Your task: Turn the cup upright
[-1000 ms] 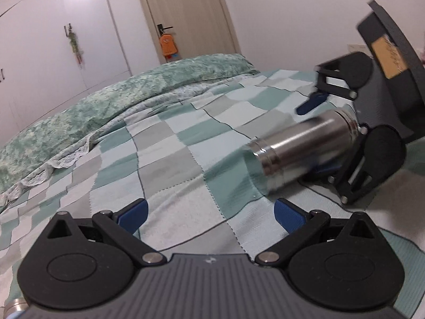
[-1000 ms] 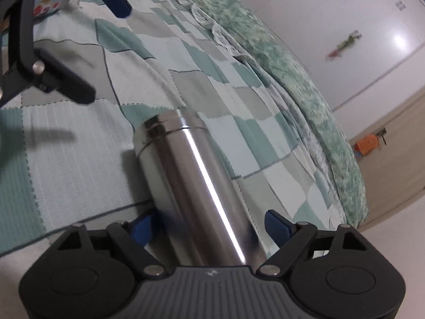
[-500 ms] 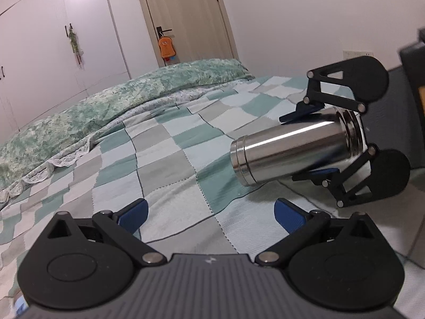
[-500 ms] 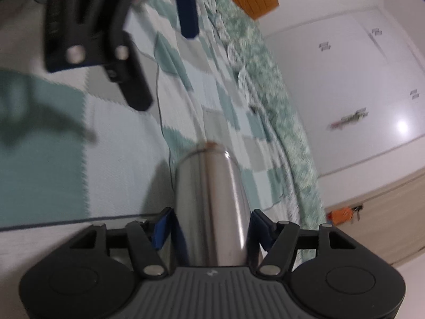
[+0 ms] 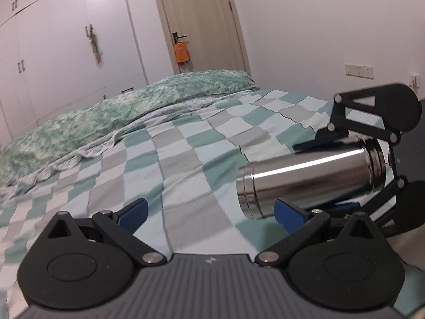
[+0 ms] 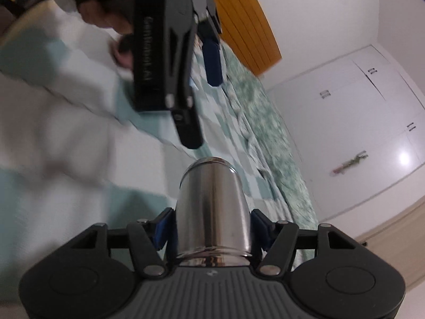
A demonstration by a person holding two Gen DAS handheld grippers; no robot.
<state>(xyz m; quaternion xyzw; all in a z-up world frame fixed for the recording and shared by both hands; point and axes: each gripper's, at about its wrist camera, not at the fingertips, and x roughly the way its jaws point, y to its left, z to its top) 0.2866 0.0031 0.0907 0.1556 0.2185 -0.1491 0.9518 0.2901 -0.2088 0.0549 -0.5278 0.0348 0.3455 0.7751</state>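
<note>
The cup (image 5: 310, 179) is a plain steel cylinder, lying roughly level in the air above the bed (image 5: 186, 143), its lower edge clear of the checked cover. The right gripper (image 6: 211, 230) clasps it: in the right wrist view the blue pads (image 6: 162, 228) press against both sides of the cylinder near its grooved end, and the rest of the cup (image 6: 212, 207) juts straight forward past the fingertips, its far end rounded and shiny. From the left wrist view the same right gripper (image 5: 326, 175) appears at the right side, one finger above the cup and one below it, with the cup's banded end pointing back toward the middle of the picture. That banded end sits just ahead of and above the left gripper's right pad (image 5: 290, 216); whether they touch cannot be told. The left gripper (image 5: 209, 212) holds nothing, its fingers spread wide with only checked cover between them. In the right wrist view the left gripper (image 6: 212, 61) hangs ahead of and above the cup's tip, held by a hand (image 6: 106, 13). Beyond the left fingers lie a green quilt (image 5: 106, 114), a white wardrobe (image 5: 66, 53) and a door (image 5: 196, 21) with an orange tag (image 5: 181, 52) on its handle.
</note>
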